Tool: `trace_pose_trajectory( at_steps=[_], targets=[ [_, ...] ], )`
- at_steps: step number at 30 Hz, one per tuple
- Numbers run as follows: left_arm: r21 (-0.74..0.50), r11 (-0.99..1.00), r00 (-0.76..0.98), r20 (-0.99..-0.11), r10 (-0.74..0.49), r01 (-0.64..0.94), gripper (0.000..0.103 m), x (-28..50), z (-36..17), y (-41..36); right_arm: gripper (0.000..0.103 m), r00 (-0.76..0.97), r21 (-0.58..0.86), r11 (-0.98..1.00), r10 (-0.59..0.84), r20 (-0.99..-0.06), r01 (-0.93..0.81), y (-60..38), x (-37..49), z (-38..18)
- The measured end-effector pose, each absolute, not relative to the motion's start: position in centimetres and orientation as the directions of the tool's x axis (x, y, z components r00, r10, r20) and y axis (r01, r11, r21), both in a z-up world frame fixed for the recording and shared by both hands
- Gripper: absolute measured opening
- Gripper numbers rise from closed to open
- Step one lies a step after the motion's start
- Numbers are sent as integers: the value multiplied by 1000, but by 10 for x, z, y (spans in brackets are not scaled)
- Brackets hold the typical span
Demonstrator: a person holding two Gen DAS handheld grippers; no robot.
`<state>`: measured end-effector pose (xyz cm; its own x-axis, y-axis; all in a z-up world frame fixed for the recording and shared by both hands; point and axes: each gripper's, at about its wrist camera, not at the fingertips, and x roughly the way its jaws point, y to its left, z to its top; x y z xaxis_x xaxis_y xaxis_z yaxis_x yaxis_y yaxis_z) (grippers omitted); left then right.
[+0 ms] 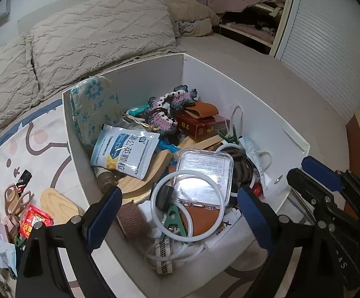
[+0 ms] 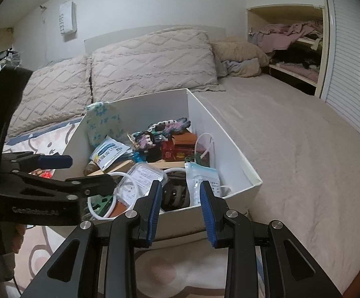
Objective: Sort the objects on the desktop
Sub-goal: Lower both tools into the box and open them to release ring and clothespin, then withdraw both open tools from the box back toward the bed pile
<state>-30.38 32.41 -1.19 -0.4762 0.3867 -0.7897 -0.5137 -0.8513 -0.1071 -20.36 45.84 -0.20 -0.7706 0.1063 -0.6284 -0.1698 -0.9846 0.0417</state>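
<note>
Over the white box [image 1: 229, 94] on the bed, I am holding the left hand-held gripper [image 1: 180, 198] spread and empty above the clear case [image 1: 204, 178]. The right hand-held gripper [image 2: 180, 203] is waiting nearly closed, holding nothing. Next I am likely reaching for the loose items [image 1: 30, 218] beside the box.

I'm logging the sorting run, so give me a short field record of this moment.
setting: white box on a bed
in box: clear plastic case, white ring, blue-and-white sachet, red carton, crocheted piece, more clutter
outside box, left: scissors, wooden piece, red packet
left gripper: open over the box, holding nothing
right gripper: jaws close together, holding nothing, at the box's near right corner
</note>
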Motion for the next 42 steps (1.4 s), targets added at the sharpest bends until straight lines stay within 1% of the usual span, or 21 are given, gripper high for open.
trace_pose_trajectory(
  at_steps=[13,14,15,17,21,25,26,27,32,42],
  targets=[
    [-129,-853,-498,-764,411,-506,94,-290,-9,306,32,-760,-40,-981,172,-627,-189,448,-208,-3],
    [-127,-854,-503,-760,411,-504,94,-289,-8,305,46,-759,-44,-980,180,-626,-197,448,-208,-4],
    [-125,-855,-510,-756,411,-503,94,-288,-7,303,84,-757,-47,-978,187,-626,-203,449,-208,-4],
    [-122,-860,-522,-750,407,-496,94,-287,-5,299,101,-750,-92,-965,249,-612,-245,450,-208,-4],
    [-112,-866,-535,-745,398,-488,94,-285,-5,293,101,-764,-58,-964,241,-599,-259,457,-205,-1],
    [-113,-868,-545,-737,400,-484,95,-282,-5,287,103,-764,-64,-959,261,-590,-277,457,-205,1],
    [-113,-869,-550,-733,400,-481,101,-281,-5,286,103,-763,-64,-958,263,-590,-280,457,-205,1],
    [-114,-871,-557,-727,401,-478,103,-280,-4,284,103,-762,-65,-956,267,-591,-285,458,-205,1],
    [-122,-872,-574,-708,411,-474,103,-278,0,277,103,-756,-65,-951,281,-591,-302,460,-205,0],
    [-75,-885,-623,-683,381,-459,103,-269,6,270,103,-763,-70,-952,282,-582,-299,456,-203,1]
  ],
)
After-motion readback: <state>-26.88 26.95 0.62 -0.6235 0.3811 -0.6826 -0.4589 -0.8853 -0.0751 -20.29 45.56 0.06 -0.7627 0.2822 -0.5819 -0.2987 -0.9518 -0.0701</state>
